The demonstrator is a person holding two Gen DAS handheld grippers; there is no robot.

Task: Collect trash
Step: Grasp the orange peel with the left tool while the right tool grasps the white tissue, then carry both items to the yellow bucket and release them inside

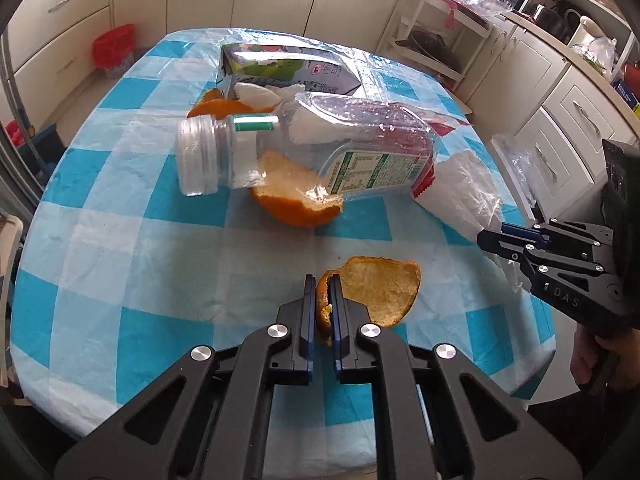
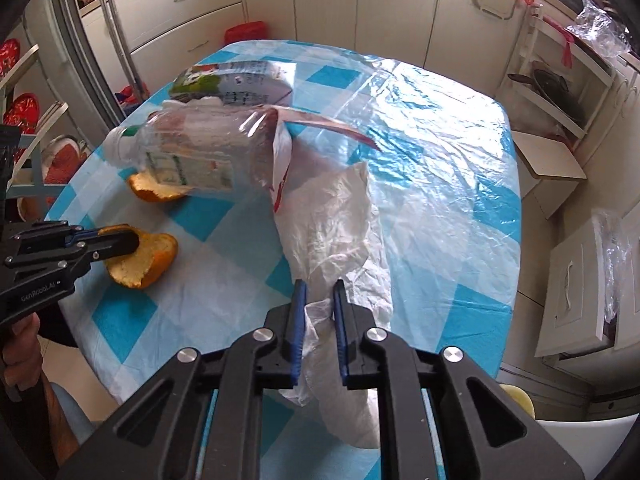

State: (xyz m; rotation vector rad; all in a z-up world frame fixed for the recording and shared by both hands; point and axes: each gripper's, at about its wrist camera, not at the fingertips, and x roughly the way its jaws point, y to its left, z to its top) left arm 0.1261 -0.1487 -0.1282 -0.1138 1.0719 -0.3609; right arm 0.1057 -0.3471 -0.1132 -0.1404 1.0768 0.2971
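My left gripper [image 1: 322, 280] is shut on the rim of an orange peel [image 1: 380, 290] at the table's near side; the peel also shows in the right wrist view [image 2: 148, 258] with the left gripper [image 2: 134, 242] on it. My right gripper [image 2: 320, 286] is shut on a white plastic bag [image 2: 340, 220] that lies across the table; in the left wrist view the right gripper [image 1: 482, 236] holds the bag [image 1: 464, 188]. A clear plastic bottle [image 1: 312, 148] lies on its side over a second orange peel [image 1: 296, 196]. A juice carton [image 1: 288, 68] lies behind it.
The table has a blue-and-white checked cloth [image 1: 120, 208] under clear film. A third peel [image 1: 216, 106] lies by the carton. A red bin [image 1: 114, 50] stands on the floor beyond the table. Cabinets [image 2: 576, 288] stand close on the right.
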